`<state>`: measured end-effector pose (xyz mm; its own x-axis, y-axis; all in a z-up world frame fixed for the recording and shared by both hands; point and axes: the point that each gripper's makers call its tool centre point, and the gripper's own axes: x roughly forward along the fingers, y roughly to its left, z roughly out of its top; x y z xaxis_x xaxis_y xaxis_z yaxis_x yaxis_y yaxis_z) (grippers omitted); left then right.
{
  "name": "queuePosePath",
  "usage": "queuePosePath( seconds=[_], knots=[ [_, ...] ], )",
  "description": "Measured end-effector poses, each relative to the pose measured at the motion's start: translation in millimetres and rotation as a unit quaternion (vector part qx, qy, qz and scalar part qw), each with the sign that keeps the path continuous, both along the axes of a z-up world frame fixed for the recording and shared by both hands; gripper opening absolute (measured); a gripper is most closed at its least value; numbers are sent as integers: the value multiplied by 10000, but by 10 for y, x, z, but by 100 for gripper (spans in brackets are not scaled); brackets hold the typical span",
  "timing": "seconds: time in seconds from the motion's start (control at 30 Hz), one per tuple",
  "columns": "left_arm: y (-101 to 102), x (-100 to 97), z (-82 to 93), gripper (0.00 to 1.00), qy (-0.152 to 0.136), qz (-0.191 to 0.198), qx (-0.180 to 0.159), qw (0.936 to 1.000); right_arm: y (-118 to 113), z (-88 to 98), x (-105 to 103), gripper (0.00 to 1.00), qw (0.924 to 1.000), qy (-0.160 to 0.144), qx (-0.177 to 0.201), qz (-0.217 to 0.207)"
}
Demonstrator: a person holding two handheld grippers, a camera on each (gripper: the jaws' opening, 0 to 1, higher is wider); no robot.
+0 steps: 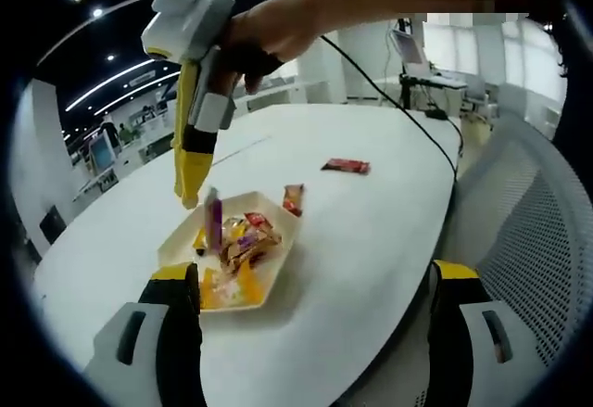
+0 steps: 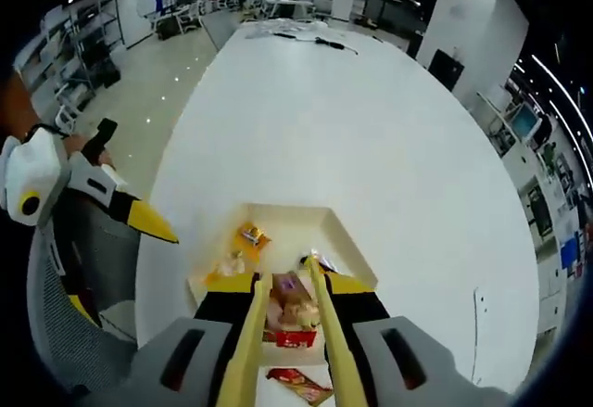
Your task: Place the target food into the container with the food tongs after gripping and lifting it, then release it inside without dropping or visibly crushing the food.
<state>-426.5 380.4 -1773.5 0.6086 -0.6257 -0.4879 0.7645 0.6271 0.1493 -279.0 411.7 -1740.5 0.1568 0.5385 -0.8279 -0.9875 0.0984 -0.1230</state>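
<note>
A cream tray (image 1: 278, 257) (image 2: 347, 240) of wrapped snacks sits on the white table. My right gripper (image 2: 289, 288) (image 1: 196, 143) is shut on yellow food tongs (image 2: 252, 333) (image 1: 188, 171), which point down into the tray. A purple packet (image 1: 214, 222) (image 2: 286, 285) stands upright at the tongs' tips, just above the other snacks; whether the tips pinch it I cannot tell. My left gripper (image 1: 315, 275) (image 2: 125, 268) is wide open near the table edge beside the tray, with nothing between its jaws.
One red packet (image 1: 346, 166) lies loose on the table past the tray, and another (image 1: 294, 198) rests at the tray's rim. A mesh chair back (image 1: 528, 231) stands at the table edge. A black cable (image 1: 408, 115) runs across the table.
</note>
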Motion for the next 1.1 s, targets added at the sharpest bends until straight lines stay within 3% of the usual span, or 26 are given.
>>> queuePosePath(
  seconds=[0.33,0.4,0.6,0.83,1.1],
  knots=[
    [6,9,10,99,-28,23,-8,10000,-94,175,18,26,9995,-129,269,-62],
    [2,4,-1,99,-30,2,38,10000,-139,177,-22,26,9991,96,364,-174],
    [12,13,12,99,-101,19,65,9999,-379,218,-8,26,9991,-26,358,-209],
    [23,23,23,99,-117,53,57,9999,-616,292,-48,26,9975,-49,619,-352],
    [14,13,29,99,-132,29,49,9999,-1036,333,-92,27,9971,-218,510,-512]
  ],
)
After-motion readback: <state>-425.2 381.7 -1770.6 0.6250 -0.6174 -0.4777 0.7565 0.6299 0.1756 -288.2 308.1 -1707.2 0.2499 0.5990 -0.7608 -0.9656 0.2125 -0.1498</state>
